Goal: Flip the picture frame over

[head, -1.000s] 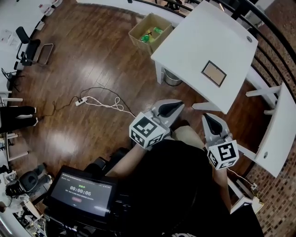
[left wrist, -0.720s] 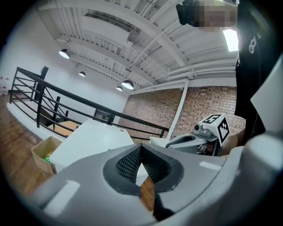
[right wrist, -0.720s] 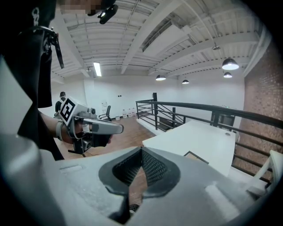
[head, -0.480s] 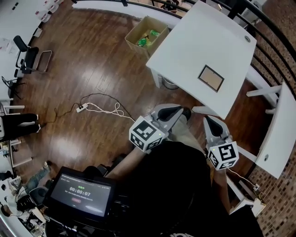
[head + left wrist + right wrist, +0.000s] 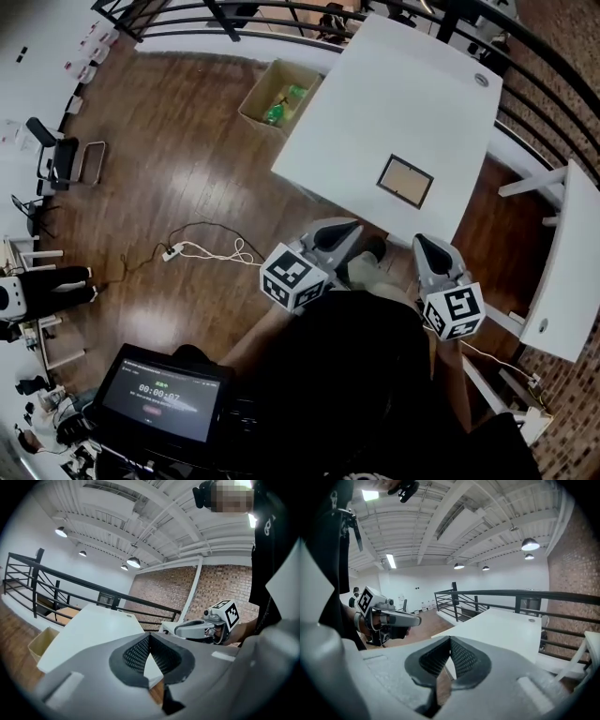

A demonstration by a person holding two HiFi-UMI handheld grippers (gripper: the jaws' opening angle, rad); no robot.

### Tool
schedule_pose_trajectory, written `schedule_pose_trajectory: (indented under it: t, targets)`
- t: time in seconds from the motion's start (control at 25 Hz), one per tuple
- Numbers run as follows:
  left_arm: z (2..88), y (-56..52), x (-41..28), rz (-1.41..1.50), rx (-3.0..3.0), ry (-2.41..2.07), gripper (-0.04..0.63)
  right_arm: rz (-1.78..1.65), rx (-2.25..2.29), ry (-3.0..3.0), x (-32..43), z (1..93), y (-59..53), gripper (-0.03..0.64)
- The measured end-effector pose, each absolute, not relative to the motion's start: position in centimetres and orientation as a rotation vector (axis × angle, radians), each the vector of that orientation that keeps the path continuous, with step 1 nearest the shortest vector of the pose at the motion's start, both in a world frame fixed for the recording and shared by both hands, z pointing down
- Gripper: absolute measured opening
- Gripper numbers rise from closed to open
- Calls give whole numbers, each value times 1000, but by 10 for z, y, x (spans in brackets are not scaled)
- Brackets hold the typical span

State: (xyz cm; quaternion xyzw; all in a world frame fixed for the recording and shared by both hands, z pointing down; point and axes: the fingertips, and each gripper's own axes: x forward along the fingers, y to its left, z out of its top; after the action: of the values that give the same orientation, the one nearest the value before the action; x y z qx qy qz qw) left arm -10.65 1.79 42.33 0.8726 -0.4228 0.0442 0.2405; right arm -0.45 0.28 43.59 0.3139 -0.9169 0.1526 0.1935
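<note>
Approach step: frame (image 5: 405, 181) laid flat by the table's (image 5: 394, 84) near edge; left gripper (image 5: 349, 228) and right gripper (image 5: 425, 244) are held clenched, empty, short of it; jaws likely to be opened next

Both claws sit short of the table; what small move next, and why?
Probably advance the right claw toward the picture frame and open it: the frame lies flat near the table edge, while it and the left claw are shut and empty.

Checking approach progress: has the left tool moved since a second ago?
Yes. In the head view the left tool has moved toward the white table, and the gap to the table's near edge has shrunk. It is not yet at the picture frame.
</note>
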Motion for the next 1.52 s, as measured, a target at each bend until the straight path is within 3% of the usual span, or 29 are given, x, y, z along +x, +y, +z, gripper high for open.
schedule_pose_trajectory:
  t: [0.72,1.16,1.52]
  targets:
    - [448,-55,-45,291,2374,-1113,15,543,918,-2504,78,471,-69,-8]
    - [490,-77,-45,429,2317,-1067,15,629,836,-2425,73,522,-78,-8]
    - [572,-94,-51,697,2233,-954,15,737,803,-2280,67,578,-72,-8]
